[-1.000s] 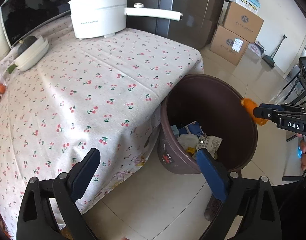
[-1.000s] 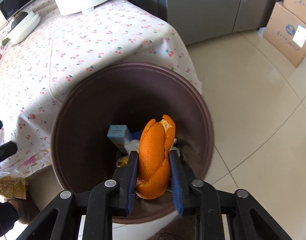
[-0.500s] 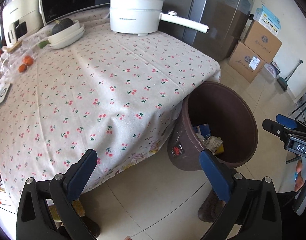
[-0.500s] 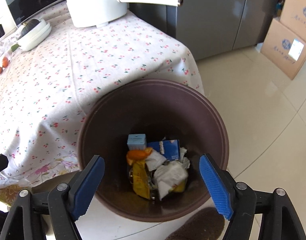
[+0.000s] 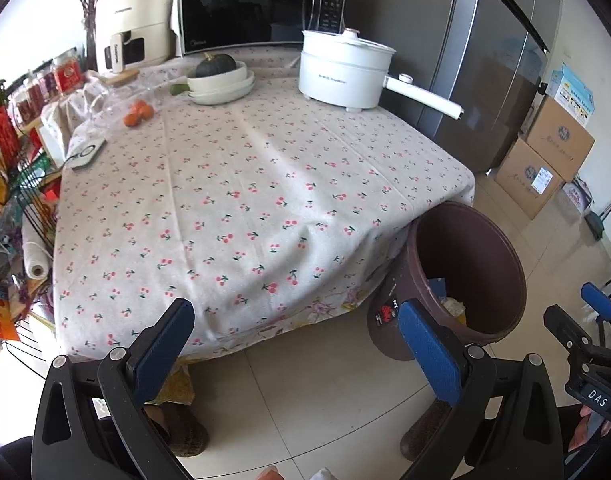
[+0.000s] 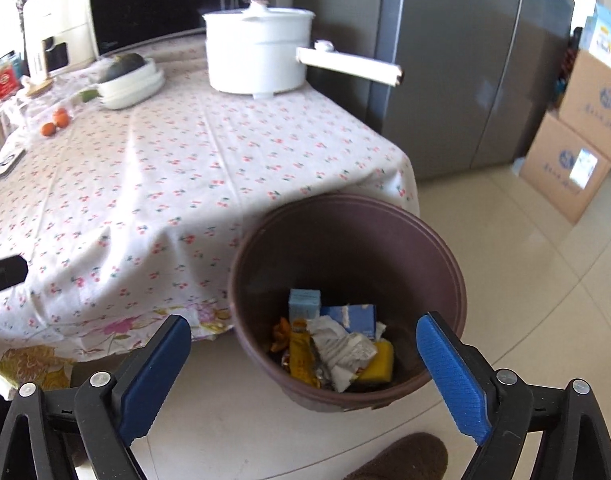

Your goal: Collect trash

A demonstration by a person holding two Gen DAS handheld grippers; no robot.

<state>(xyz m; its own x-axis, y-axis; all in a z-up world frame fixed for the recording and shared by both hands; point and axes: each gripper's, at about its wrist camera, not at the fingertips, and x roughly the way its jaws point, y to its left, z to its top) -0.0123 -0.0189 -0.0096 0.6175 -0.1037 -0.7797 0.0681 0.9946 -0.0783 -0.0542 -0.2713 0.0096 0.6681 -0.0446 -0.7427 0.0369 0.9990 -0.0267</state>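
A brown trash bin [image 6: 457, 280] stands on the floor at the table's near right corner; it also shows in the left wrist view [image 5: 509, 264]. Inside lie an orange peel [image 6: 281, 334], blue cartons [image 6: 303, 304], crumpled paper [image 6: 345, 350] and yellow wrappers. My right gripper [image 6: 303, 364] is open and empty, held above the bin's near side. My left gripper [image 5: 293, 348] is open and empty, held off the table's front edge, left of the bin. The right gripper's fingertips [image 5: 597, 302] show at the left wrist view's right edge.
The table [image 5: 265, 184] has a cherry-print cloth, with a white electric pot [image 5: 343, 76], stacked bowls holding a dark squash [image 5: 221, 78], small oranges [image 5: 139, 114], a microwave [image 5: 261, 4] and an air fryer [image 5: 135, 36]. A fridge [image 6: 465, 60] and cardboard boxes [image 6: 573, 160] stand behind. Slippers [image 6: 401, 460] are on the floor.
The right gripper opened and the orange peel dropped into the bin. Both grippers have since pulled up and back from the bin, so more of the table shows.
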